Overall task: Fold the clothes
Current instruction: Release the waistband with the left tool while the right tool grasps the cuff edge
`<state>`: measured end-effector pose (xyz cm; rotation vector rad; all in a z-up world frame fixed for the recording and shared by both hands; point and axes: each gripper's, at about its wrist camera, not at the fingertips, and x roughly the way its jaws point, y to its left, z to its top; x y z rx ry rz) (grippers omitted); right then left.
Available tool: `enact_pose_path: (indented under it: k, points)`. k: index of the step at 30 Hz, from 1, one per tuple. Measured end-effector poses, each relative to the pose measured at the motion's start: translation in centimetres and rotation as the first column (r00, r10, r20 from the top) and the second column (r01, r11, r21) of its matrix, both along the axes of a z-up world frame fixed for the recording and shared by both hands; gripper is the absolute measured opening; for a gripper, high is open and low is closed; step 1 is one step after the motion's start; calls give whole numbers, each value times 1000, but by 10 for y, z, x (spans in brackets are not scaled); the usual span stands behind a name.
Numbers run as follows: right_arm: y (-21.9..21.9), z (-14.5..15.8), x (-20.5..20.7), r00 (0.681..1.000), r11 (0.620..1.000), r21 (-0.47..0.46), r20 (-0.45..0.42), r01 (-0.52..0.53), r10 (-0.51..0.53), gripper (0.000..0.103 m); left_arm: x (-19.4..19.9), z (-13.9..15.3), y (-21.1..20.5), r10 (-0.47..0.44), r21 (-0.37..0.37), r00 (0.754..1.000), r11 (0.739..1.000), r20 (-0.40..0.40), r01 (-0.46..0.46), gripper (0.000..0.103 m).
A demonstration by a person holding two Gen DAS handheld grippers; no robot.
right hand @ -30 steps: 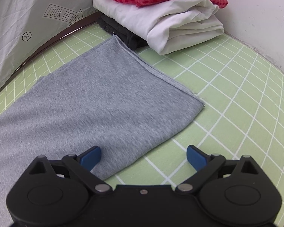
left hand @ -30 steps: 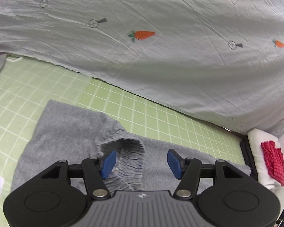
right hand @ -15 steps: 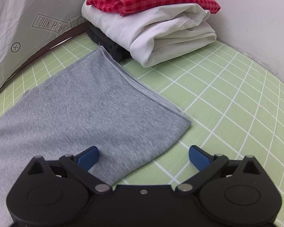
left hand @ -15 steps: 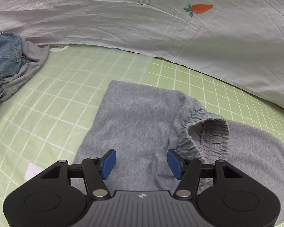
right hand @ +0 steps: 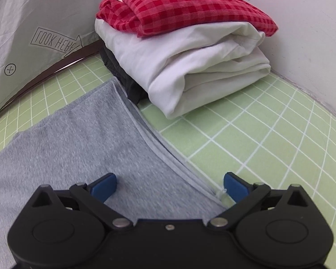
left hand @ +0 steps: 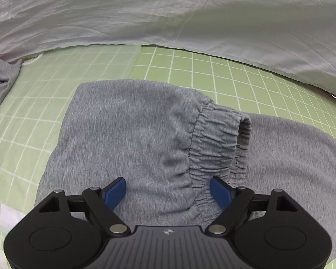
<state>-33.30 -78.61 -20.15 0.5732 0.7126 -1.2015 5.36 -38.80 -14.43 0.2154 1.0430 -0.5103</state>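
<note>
the grey sweatpants point(left hand: 127, 134) lie flat on the green gridded mat point(left hand: 190, 67), partly folded, with the gathered elastic waistband point(left hand: 215, 143) doubled over on top and its opening standing up a little. the left gripper point(left hand: 168, 191) hangs low over the fabric, its jaws having just been opening — the blue pads point(left hand: 115, 191) are now spread wide, with the lower end of the waistband lying between them but not pinched. in the right wrist view the other end of the same sweatpants point(right hand: 82, 148) runs toward a stack of folded clothes point(right hand: 190, 67) by the wall: a red checked garment point(right hand: 190, 6) on top, a white one under it, something dark at the bottom. the right gripper point(right hand: 169, 186) is also spread wide, straddling the hemmed edge of the grey cloth — one pad over the fabric, the other over the mat, gripping nothing. a pale crumpled sheet point(left hand: 168, 18) with small printed marks lies behind the mat.
</note>
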Motion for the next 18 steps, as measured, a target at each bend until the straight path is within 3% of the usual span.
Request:
enact_pose_path:
  k: [6,13,15,17,18]
  points:
    - [-22,-2,18,991,991,-27,6,-131,131,103,0,-3,0,14,10,1000,1000,-5,-14,93]
    - [-29,-3,26,986,985,-49,10,-167,168,100,5,-6,3,23,11,1000,1000,-11,-23,100]
    - [-23,0,28,979,977,-57,16,-204,206,91,6,-6,4,27,8,1000,1000,-13,-27,100]
    - [-18,3,30,970,968,-65,21,-241,243,72,6,-6,4,29,7,1000,1000,-10,-29,101]
    - [-16,4,31,965,964,-68,24,-259,261,57,6,-6,4,29,5,1000,1000,-8,-29,101]
